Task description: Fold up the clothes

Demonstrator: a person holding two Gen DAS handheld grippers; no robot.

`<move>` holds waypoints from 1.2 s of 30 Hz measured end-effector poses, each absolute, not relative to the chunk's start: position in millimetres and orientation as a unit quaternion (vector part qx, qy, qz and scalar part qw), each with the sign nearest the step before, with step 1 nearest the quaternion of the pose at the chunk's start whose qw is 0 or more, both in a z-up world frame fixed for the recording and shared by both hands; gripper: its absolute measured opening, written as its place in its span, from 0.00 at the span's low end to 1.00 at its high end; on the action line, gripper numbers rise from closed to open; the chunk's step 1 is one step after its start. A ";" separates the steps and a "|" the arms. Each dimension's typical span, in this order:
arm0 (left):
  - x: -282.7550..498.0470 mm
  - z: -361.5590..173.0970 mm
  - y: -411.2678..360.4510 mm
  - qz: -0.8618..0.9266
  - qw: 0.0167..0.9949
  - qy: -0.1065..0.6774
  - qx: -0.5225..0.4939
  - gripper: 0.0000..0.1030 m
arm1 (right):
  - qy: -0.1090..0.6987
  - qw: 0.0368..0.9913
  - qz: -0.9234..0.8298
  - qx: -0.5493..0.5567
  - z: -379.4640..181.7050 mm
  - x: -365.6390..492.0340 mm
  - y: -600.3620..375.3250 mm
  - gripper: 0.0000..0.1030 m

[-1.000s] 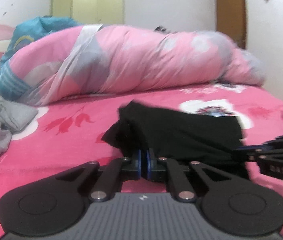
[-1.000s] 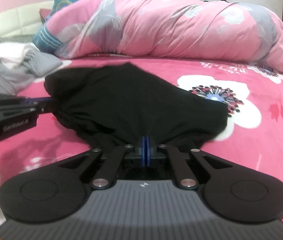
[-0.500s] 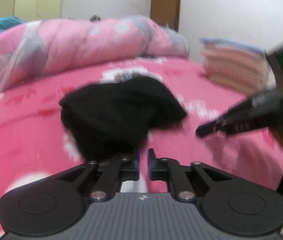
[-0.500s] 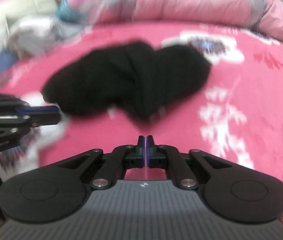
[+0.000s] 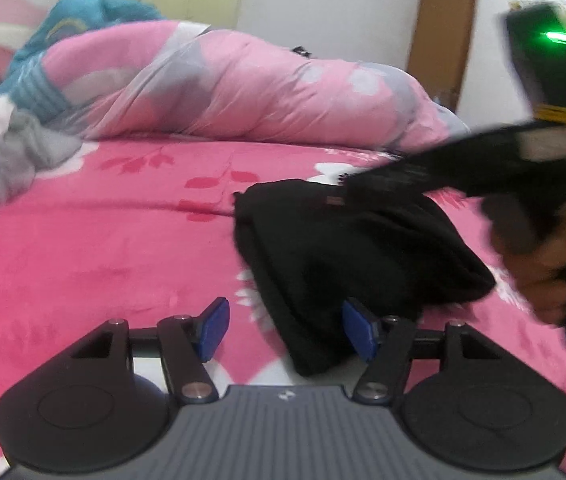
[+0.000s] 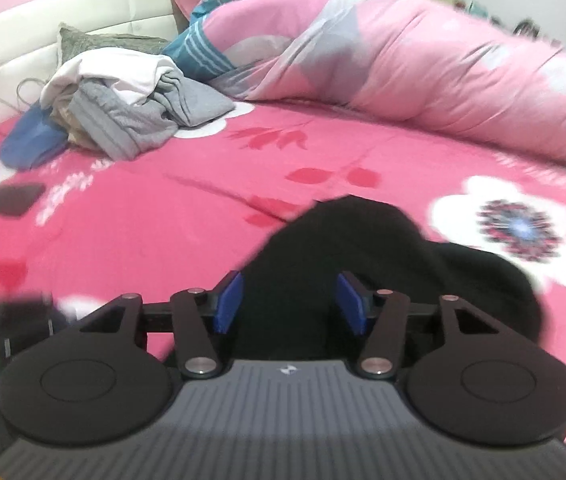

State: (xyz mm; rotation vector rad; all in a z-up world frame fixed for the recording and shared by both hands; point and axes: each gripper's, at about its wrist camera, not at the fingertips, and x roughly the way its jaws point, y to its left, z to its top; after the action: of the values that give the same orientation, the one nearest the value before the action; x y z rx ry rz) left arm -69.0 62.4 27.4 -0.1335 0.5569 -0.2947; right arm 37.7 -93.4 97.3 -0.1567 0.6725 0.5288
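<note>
On the pink bed [image 6: 163, 216], my left claw [image 5: 285, 330] spread wide, right claw [image 6: 289, 302] likewise, black garment [image 6: 363, 264] between pads, ungripped.

The bed [image 6: 143, 216] has a bright pink cover with white flowers. A black garment [image 6: 367, 256] lies bunched on it, at 6 o'clock in the right wrist view. A rolled pink quilt [image 6: 423, 72] lies across the far side, from 12 to 3 o'clock. A pile of grey and white clothes [image 6: 131, 100] sits at 10 o'clock, with a blue cloth [image 6: 29, 140] just beside it.
</note>
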 end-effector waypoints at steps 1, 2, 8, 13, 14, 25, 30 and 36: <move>-65.7 24.9 65.9 -0.145 0.947 0.277 -0.077 0.62 | 0.334 0.905 0.255 -0.070 92.4 52.2 -85.0 0.51; -62.9 22.3 69.5 -0.146 0.944 0.281 -0.088 0.62 | 0.344 0.903 0.249 -0.072 85.0 63.7 -78.9 0.51; -55.3 2.6 97.5 -0.165 0.925 0.288 -0.184 0.61 | 0.376 0.898 0.227 -0.013 57.1 92.3 -86.4 0.12; -53.7 1.7 105.2 -0.171 0.918 0.285 -0.218 0.62 | 0.355 0.906 0.224 0.062 64.4 74.5 -121.4 0.03; -53.1 2.5 105.8 -0.169 0.916 0.286 -0.222 0.62 | 0.351 0.906 0.222 0.076 66.0 70.9 -128.4 0.03; -33.7 21.1 87.0 -0.158 0.906 0.324 -0.223 0.62 | 0.294 0.921 0.203 0.156 81.8 -0.2 -206.3 0.00; -33.5 27.6 70.0 -0.179 0.900 0.328 -0.223 0.65 | 0.279 0.926 0.178 0.179 84.3 -56.3 -258.0 0.00; -46.0 33.5 59.8 -0.192 0.899 0.328 -0.219 0.67 | 0.292 0.924 0.111 0.220 61.9 -117.3 -322.1 0.00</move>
State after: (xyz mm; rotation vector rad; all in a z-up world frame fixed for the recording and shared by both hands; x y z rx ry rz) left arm -46.0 59.8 33.5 -0.4541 0.6795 -0.3975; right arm -117.3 -322.1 61.9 0.4508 0.5995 0.2284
